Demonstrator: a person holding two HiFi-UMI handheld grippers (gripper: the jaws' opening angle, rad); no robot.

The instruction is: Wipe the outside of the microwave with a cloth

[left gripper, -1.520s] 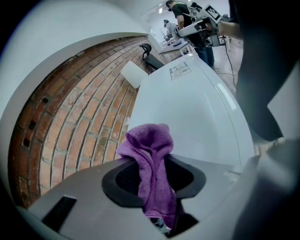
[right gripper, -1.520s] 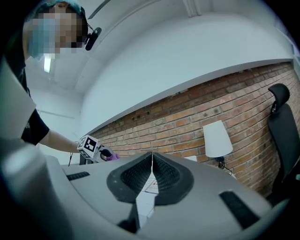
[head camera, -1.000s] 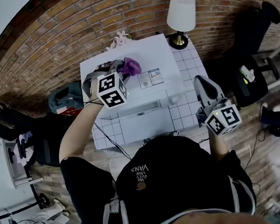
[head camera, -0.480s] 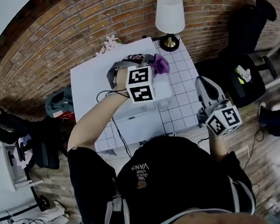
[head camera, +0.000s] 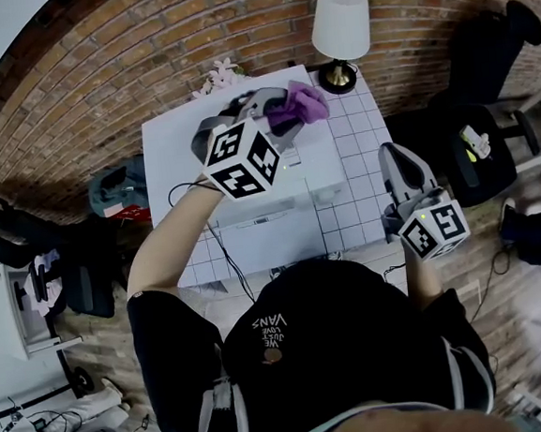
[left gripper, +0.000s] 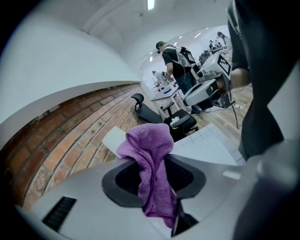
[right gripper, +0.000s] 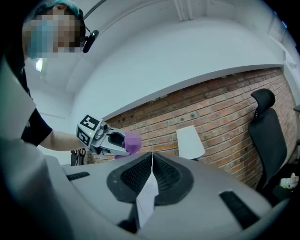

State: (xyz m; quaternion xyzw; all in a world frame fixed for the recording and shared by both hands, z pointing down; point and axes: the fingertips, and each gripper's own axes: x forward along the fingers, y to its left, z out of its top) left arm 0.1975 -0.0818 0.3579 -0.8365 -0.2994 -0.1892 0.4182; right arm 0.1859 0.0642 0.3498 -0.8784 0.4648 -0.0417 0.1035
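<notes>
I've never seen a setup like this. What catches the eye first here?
The bright purple cloth stands out most, pinched in the left gripper above the back right corner of the white microwave. Next come the black-and-white marker cube on that gripper and the white lamp against the brick wall. The right gripper is shut and empty.

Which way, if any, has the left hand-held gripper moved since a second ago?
Yes: the left hand-held gripper, holding the cloth, moved right, towards the lamp.
</notes>
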